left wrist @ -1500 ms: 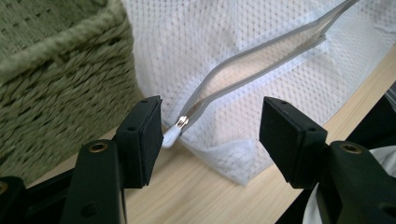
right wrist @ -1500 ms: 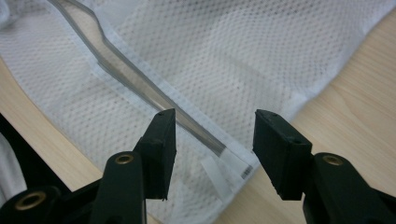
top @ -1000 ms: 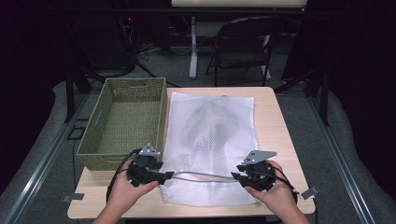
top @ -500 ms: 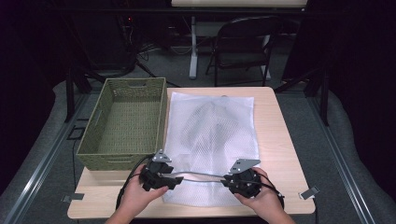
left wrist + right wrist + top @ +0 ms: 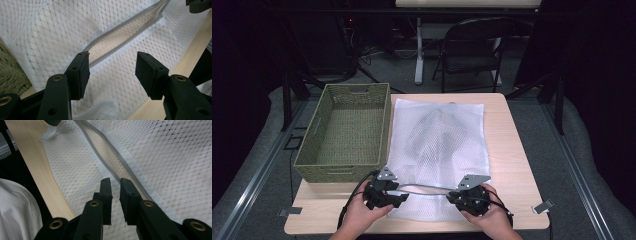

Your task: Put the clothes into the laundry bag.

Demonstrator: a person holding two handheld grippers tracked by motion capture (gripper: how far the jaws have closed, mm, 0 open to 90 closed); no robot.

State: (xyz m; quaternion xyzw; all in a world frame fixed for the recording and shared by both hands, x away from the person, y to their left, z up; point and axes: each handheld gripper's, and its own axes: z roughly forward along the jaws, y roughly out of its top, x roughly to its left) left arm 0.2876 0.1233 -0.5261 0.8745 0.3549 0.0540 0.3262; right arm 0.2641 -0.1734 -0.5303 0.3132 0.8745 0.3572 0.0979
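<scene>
left hand-held gripper [image 5: 111,72] spread over the unlabelled mesh bag [image 5: 439,150]; right hand-held gripper [image 5: 115,195] just closing, nearly together.

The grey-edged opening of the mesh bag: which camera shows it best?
The left gripper view: the opening gapes, showing table wood through it. The right gripper view shows it as a narrower slit; the high view, as a thin dark line.

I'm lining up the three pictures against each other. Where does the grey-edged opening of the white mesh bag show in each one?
High view: grey-edged opening low centre, running between the two grippers.
Left gripper view: it slants from above the left jaw to the top right corner.
Right gripper view: it runs from top centre down to the jaws.
Shared landmark: the pale wooden table.
</scene>
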